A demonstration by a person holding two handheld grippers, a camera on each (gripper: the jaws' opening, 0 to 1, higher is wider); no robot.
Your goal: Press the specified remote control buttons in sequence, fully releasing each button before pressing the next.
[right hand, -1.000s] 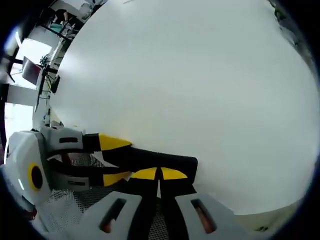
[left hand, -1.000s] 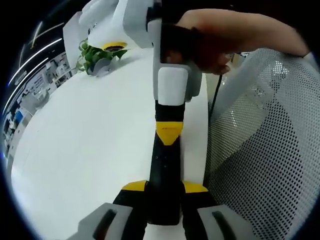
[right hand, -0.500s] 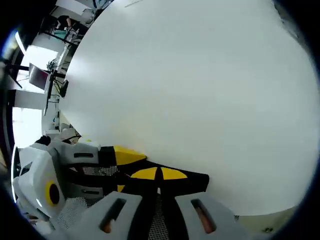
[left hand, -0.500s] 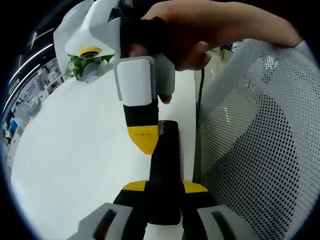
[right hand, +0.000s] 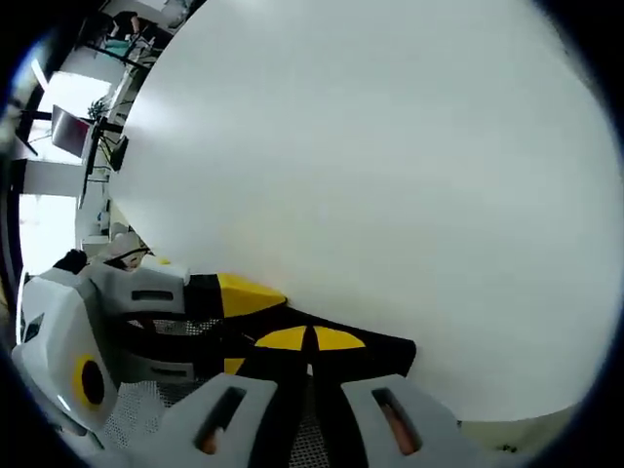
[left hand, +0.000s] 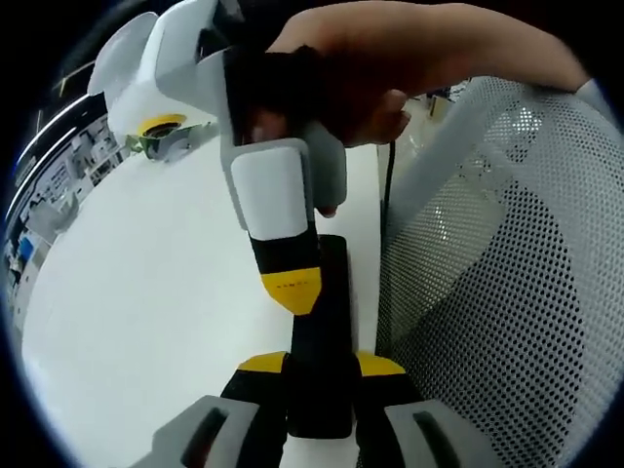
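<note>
Remote control: a long black remote, lying lengthwise along the left gripper view, held at its near end between the two yellow-tipped jaws of the left gripper. It sits over the edge of the white desk. In the right gripper view it shows as a dark bar crossing just in front of the jaws.
Left gripper: clenched on the remote control, one yellow pad on each side of it. From the right gripper view it comes in from the left, with white body and yellow tips.
Right gripper: it comes down from above in the left gripper view, held by a person's hand. Its yellow tip rests on the upper face of the remote control, near the middle. In its own view the jaws are pressed together with no gap between the yellow tips.
Desk: white and plain.
Chair: white mesh back, just beside the desk edge.
Plant: green leaves, at the far end of the desk.
</note>
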